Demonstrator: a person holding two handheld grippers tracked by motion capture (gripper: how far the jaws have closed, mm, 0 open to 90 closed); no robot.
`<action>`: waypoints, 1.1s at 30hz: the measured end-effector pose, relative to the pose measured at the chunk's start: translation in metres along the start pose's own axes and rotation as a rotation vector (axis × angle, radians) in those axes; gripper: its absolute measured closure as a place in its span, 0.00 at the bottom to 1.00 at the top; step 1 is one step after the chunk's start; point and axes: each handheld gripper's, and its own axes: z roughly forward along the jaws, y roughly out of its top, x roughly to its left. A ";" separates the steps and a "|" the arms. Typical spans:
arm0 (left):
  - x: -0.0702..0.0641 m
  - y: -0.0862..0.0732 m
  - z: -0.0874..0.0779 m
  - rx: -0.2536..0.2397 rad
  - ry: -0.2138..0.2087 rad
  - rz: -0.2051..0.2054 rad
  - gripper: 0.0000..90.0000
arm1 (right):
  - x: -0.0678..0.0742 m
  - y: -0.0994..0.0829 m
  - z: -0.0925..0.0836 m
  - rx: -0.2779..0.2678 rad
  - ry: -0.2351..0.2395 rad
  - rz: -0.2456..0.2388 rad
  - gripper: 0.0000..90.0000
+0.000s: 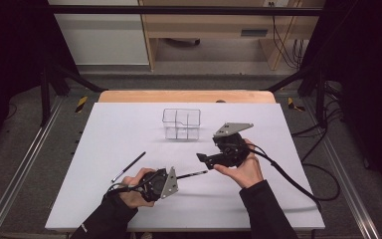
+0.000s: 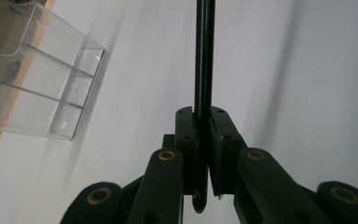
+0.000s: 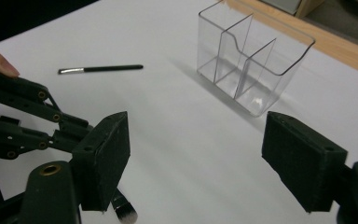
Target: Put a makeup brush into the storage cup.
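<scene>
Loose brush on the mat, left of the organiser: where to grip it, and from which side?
Grip the loose brush mid-handle, from above, jaws across the shaft. It lies flat on the white mat with bare space around it, and the thin black handle is straight there; the metal ferrule end nearest the person looks narrower and probably slicker.

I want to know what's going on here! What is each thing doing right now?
Left gripper: shut on the held makeup brush.
Held makeup brush: clamped between the jaws, its bristle tip pointing toward the right gripper.
Right gripper: open, holding nothing.
Second makeup brush: lying loose on the white table.
Clear divided organizer: upright, looks empty.
</scene>
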 end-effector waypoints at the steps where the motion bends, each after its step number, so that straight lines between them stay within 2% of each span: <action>1: 0.001 -0.001 0.000 -0.003 0.002 -0.016 0.92 | -0.001 0.000 -0.002 -0.011 -0.003 0.007 0.25; 4: 0.002 -0.004 0.000 -0.017 -0.001 -0.061 0.92 | -0.001 -0.001 -0.005 -0.030 -0.014 0.016 0.22; 10: 0.002 -0.007 0.000 -0.036 -0.005 -0.121 0.92 | -0.002 -0.005 -0.010 -0.069 -0.031 0.042 0.18; 13: 0.003 -0.009 0.000 -0.040 -0.002 -0.152 0.92 | -0.004 -0.009 -0.013 -0.101 -0.020 0.061 0.18; 21: 0.005 -0.013 0.000 -0.073 0.006 -0.249 0.92 | -0.003 -0.018 -0.015 -0.131 -0.004 0.077 0.14; 26: 0.006 -0.016 0.000 -0.105 -0.007 -0.310 0.92 | -0.003 -0.026 -0.015 -0.156 -0.005 0.094 0.13; 33: 0.006 -0.017 0.002 -0.121 -0.005 -0.367 0.92 | -0.003 -0.039 -0.016 -0.200 0.001 0.132 0.13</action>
